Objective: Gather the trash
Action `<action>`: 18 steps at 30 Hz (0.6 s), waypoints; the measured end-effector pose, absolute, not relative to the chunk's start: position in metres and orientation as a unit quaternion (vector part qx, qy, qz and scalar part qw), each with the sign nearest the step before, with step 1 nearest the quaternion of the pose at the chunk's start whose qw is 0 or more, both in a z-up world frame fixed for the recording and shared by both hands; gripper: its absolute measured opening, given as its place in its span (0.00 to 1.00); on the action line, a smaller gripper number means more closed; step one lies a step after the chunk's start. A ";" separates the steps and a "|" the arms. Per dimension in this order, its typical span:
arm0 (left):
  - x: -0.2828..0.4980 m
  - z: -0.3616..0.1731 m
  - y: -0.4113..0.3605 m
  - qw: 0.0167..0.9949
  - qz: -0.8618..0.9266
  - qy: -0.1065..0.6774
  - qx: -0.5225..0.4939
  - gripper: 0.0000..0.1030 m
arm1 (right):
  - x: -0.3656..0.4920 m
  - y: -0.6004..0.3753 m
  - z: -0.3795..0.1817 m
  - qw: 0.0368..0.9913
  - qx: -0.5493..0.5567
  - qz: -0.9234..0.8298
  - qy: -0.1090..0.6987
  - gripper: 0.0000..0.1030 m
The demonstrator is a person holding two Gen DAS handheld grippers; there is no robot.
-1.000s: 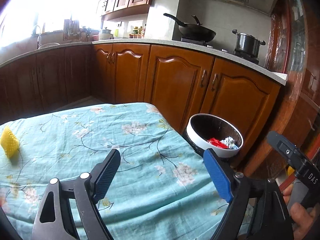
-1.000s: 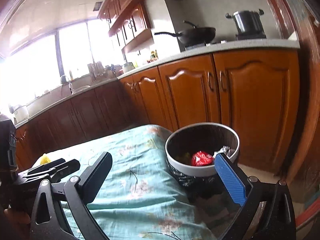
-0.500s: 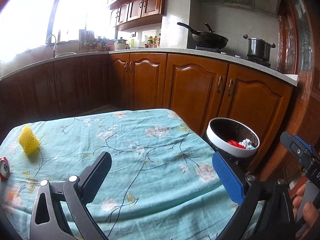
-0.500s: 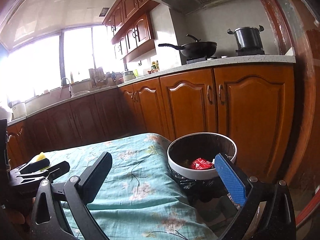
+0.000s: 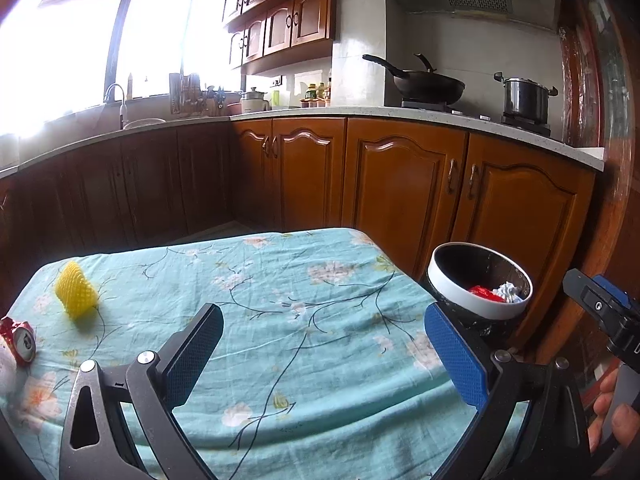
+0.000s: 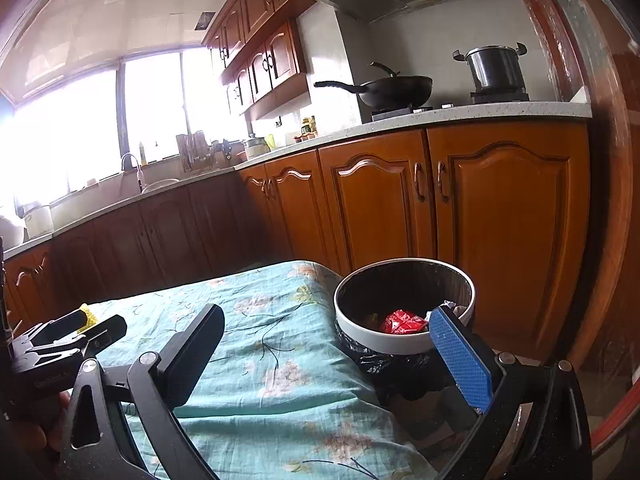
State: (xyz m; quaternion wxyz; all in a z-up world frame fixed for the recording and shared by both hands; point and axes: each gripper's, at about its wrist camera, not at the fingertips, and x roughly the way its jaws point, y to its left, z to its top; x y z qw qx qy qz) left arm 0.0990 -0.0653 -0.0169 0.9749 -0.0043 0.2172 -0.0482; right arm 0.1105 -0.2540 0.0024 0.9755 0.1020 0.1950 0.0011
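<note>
Both my grippers, left & right, hung spread & empty; red wrapper already binned, yellow net & can left.

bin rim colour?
White rim on the trash bin, with a dark inside wall and a black liner bag below. Clearest in the right wrist view.

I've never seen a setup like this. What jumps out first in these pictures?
The floral turquoise tablecloth fills the middle, with a yellow foam net and a crushed red can at its left end. Beside its right edge stands a white-rimmed trash bin holding a red wrapper.
</note>
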 end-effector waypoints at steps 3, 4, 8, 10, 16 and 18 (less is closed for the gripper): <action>0.101 -0.019 -0.063 0.975 -0.047 0.218 -0.005 0.99 | 0.111 -0.253 0.000 0.975 0.100 0.000 0.197 1.00; 0.102 -0.019 -0.062 0.975 -0.046 0.218 -0.006 0.99 | 0.111 -0.252 0.000 0.975 0.099 0.000 0.197 1.00; 0.103 -0.020 -0.059 0.975 -0.049 0.214 -0.008 0.99 | 0.112 -0.252 -0.002 0.975 0.097 -0.002 0.199 1.00; 0.102 -0.020 -0.057 0.976 -0.050 0.211 -0.006 0.99 | 0.113 -0.252 -0.003 0.975 0.097 -0.002 0.201 1.00; 0.102 -0.022 -0.054 0.977 -0.055 0.207 -0.004 0.99 | 0.113 -0.250 -0.003 0.974 0.097 -0.002 0.205 1.00; 0.102 -0.023 -0.053 0.977 -0.056 0.205 -0.003 0.99 | 0.114 -0.250 -0.004 0.974 0.095 -0.003 0.207 1.00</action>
